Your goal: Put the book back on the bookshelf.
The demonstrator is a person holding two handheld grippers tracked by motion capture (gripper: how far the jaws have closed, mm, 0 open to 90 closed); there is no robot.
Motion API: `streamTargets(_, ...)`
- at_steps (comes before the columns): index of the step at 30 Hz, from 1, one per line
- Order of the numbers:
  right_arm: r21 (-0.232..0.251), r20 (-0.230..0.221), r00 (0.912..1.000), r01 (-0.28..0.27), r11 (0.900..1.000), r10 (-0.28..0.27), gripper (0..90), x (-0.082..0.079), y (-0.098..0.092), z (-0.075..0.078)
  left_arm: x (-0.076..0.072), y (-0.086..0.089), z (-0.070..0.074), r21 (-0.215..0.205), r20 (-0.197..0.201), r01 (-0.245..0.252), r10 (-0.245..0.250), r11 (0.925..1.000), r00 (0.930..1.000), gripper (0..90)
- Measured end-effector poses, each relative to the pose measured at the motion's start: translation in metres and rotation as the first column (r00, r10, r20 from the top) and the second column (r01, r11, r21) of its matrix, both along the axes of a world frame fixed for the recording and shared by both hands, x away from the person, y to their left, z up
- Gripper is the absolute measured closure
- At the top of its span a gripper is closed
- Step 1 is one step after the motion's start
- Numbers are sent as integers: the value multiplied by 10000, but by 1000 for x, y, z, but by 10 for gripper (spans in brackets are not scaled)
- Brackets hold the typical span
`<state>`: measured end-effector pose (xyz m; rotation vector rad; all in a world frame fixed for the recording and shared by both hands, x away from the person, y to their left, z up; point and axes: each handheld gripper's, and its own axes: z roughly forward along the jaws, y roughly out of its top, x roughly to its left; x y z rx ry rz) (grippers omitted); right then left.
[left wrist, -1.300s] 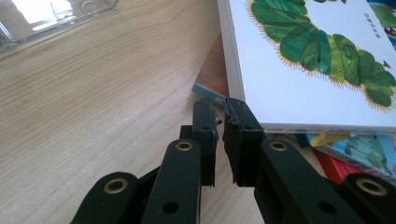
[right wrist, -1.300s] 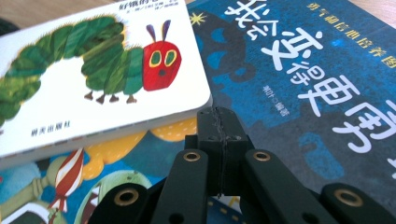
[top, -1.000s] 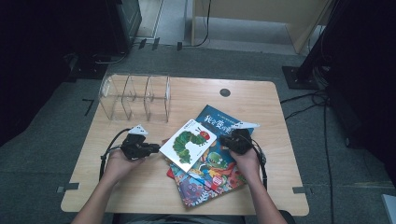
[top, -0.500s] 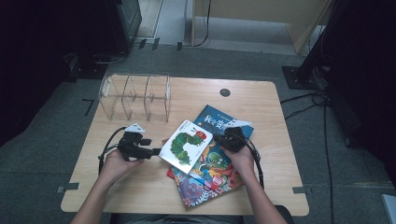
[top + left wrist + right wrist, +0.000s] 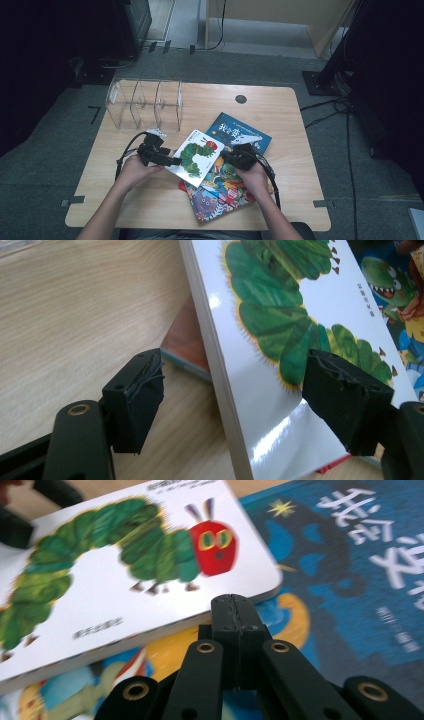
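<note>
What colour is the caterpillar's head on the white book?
Red, on the white caterpillar book; right gripper view shows it best.

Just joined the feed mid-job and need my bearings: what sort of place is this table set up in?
Probably a lab or recording studio rather than a home: a lone wooden table stands on grey carpet, cables trail across the floor, and dark equipment stands ring it. Children's picture books and a clear divider rack look like props.

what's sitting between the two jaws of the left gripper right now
The edge of the white caterpillar book stands between the open jaws of the left gripper, with neither pad pressing on it; the left gripper view shows this.
</note>
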<state>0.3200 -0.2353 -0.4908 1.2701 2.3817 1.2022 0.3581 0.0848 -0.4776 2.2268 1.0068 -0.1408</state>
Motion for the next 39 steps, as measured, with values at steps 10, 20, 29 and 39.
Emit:
streamTargets(10,66,8,9975,-707,9975,707,900,-26,15,-1,23,-15,0,143,-370,383,-377,9992,9986,229)
streamTargets(20,447,95,9946,-1041,9936,1038,900,-23,35,-5,25,-23,-2,238,-587,102,-88,9997,9982,199)
streamTargets(29,334,64,9921,-1257,9915,1256,900,-22,43,-4,21,-14,23,764,-527,-494,535,9959,9972,372)
streamTargets(39,206,136,9906,-1362,9905,1359,900,-22,45,-3,15,-17,68,554,-657,-419,455,9976,9968,494)
